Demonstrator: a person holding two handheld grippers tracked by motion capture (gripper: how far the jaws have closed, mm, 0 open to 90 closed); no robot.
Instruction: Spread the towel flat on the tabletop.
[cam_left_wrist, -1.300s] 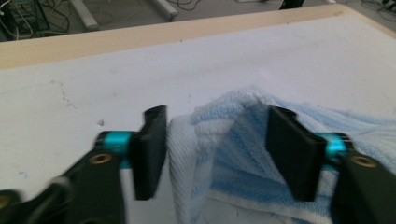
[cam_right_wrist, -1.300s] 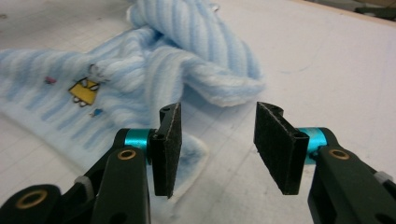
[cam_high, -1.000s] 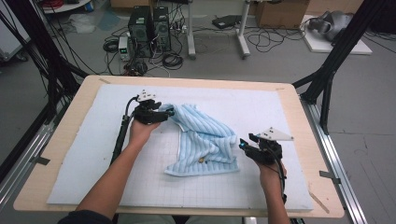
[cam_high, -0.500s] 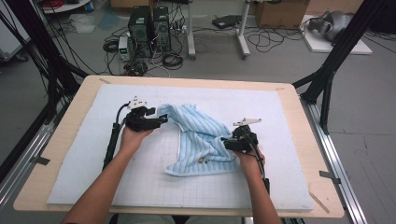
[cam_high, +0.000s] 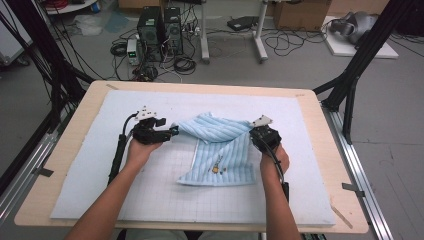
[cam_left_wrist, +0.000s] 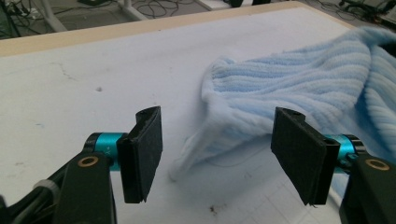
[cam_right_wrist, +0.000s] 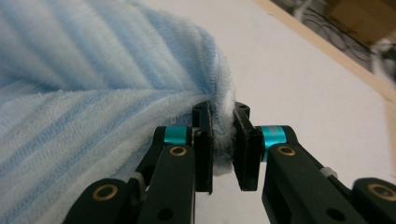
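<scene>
On the white mat (cam_high: 100, 165), blue towel (cam_high: 220, 150) in right gripper (cam_right_wrist: 223, 140), left gripper (cam_left_wrist: 219, 158) agape.

Left gripper (cam_high: 172, 132) sat low over the table, jaws spread wide, nothing between the pads (cam_left_wrist: 144, 154), pointing toward the person's right. Right gripper (cam_high: 252, 134) was clamped tight, jaws nearly closed, pointing forward and slightly left. Both forearms came in from the near edge, left hand (cam_high: 140, 150) and right hand (cam_high: 272, 159) wrapped around the handles.
</scene>
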